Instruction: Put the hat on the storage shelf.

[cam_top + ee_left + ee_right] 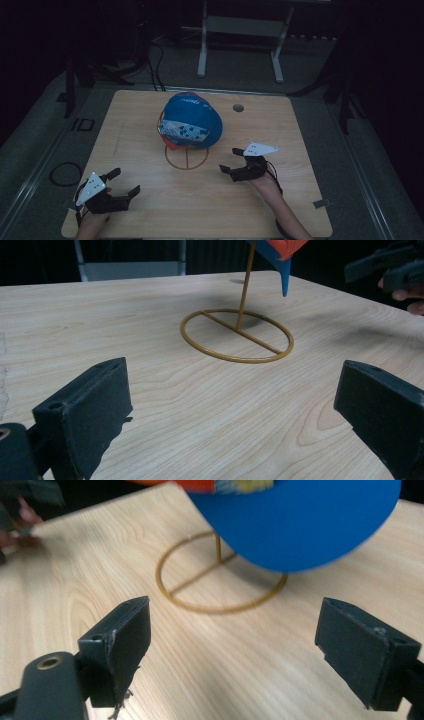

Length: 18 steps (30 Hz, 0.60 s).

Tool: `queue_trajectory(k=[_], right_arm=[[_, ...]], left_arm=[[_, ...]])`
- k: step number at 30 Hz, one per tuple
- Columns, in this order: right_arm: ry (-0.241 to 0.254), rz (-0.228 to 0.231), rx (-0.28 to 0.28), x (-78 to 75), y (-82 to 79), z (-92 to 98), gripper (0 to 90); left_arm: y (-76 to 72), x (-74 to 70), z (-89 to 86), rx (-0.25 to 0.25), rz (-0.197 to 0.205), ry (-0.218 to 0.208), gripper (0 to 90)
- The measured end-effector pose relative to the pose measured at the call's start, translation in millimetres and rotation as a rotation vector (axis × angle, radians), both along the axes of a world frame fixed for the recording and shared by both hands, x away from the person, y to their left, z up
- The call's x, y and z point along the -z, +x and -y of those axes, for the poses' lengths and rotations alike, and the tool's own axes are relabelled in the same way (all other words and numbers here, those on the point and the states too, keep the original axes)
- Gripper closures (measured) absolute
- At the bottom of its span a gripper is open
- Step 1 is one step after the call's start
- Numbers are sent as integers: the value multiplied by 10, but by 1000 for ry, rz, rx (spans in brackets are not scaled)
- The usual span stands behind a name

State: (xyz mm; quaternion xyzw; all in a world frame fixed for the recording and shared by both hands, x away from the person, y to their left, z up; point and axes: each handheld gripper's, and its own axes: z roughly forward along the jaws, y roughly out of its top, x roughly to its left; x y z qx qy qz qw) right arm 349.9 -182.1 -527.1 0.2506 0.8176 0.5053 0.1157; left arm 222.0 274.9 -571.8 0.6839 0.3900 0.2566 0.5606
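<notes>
A blue cap [192, 120] with orange trim and a white patterned patch hangs on a thin gold wire stand [186, 158] in the middle of the wooden table [150, 210]. The stand's ring base [237, 336] lies flat, and its post rises to the cap's blue edge [285, 270]. My left gripper [124, 182] is open near the front left corner, pointing at the stand. My right gripper [231, 160] is open just right of the ring base, below the cap's brim [305, 520]. Both hold nothing.
A small round hole [238, 107] sits in the table's far right part. A white metal frame [240, 30] stands on the floor beyond the table. Cables [64, 172] lie on the floor to the left. The room is dark.
</notes>
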Motion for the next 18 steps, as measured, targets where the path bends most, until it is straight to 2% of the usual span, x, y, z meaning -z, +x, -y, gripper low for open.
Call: queue_trajectory(k=[5, 18], right_arm=[[-21, -21, 3, 116, -12, 46, 148], [-41, -24, 4, 269, -86, 278, 148]], left_arm=[[-1, -1, -5, -2, 1, -1, 22], [-1, 0, -2, -1, -2, 4, 22]])
